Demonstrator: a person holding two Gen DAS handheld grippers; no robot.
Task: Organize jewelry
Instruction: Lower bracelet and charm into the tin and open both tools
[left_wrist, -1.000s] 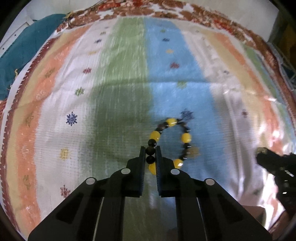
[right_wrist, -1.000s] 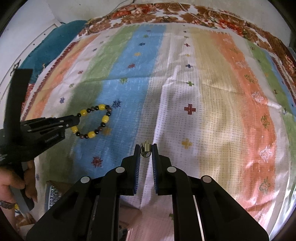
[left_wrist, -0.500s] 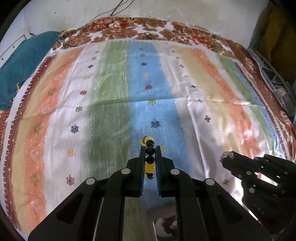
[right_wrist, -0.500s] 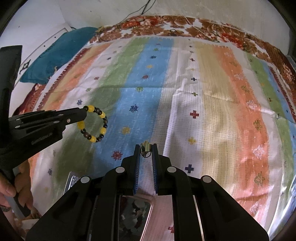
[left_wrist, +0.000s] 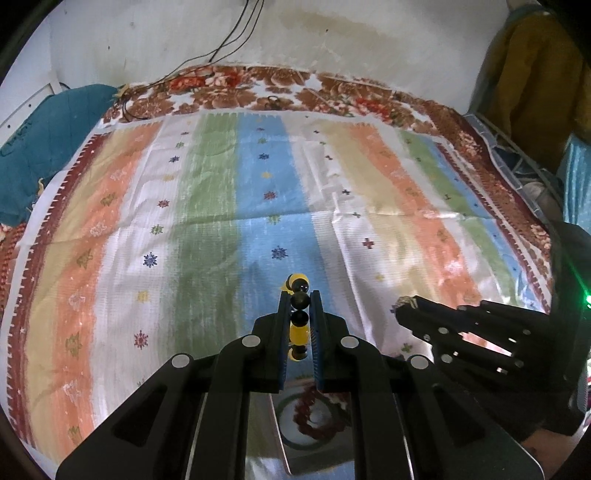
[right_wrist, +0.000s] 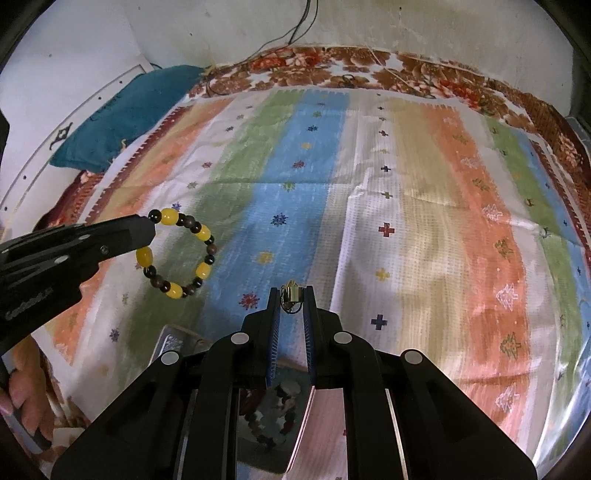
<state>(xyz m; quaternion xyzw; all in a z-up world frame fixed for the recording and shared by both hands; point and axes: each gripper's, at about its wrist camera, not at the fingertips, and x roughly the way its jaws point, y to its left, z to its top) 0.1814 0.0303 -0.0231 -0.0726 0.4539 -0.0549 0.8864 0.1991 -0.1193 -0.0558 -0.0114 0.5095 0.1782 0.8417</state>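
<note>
My left gripper is shut on a bracelet of yellow and dark beads, seen edge-on between its pads. In the right wrist view the same bracelet hangs as a full loop from the left gripper, above the striped cloth. My right gripper is shut on a small gold-coloured ring held at its fingertips. The right gripper shows at the right of the left wrist view, beside the left one and apart from it.
A striped cloth with small motifs covers the bed. A teal cushion lies at the far left, cables hang on the wall behind. A shiny tray edge and a container with reddish beads sit below the grippers.
Both grippers have risen from the cloth and tilted up, so the wall now shows. The bracelet came off the cloth and hangs in the left gripper. The ring stays pinched in the right.
</note>
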